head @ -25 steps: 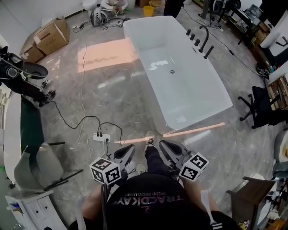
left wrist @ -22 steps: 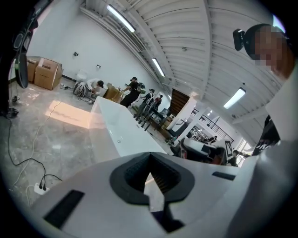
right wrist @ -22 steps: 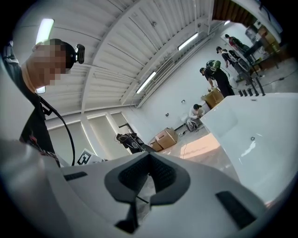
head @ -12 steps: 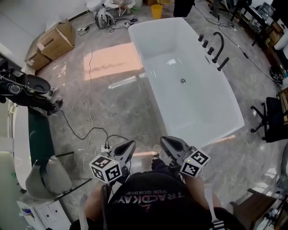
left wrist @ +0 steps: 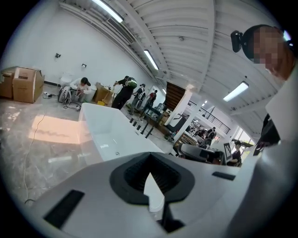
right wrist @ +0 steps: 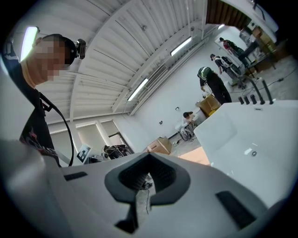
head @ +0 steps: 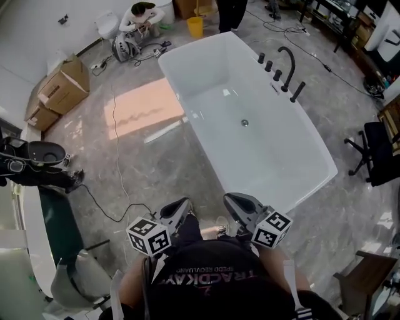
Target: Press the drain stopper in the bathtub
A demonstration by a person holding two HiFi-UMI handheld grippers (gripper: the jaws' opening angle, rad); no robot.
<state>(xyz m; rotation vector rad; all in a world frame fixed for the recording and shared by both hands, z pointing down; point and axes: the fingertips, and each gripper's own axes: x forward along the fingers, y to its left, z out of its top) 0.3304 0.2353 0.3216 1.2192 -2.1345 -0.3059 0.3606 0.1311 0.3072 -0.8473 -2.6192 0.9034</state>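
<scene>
Bathtub [head: 275, 156] is closer now, near end just ahead of the left tongs [head: 185, 202] and right tongs [head: 227, 198]. Drain stopper [head: 244, 123] sits lower in head view. Crouching person [head: 142, 15] has entered at top.

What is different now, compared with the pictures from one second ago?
The person has stepped closer to the bathtub, whose near end now lies nearer the right gripper. Nothing was grasped or released. The left gripper and right gripper stay shut and empty, near the body.
</scene>
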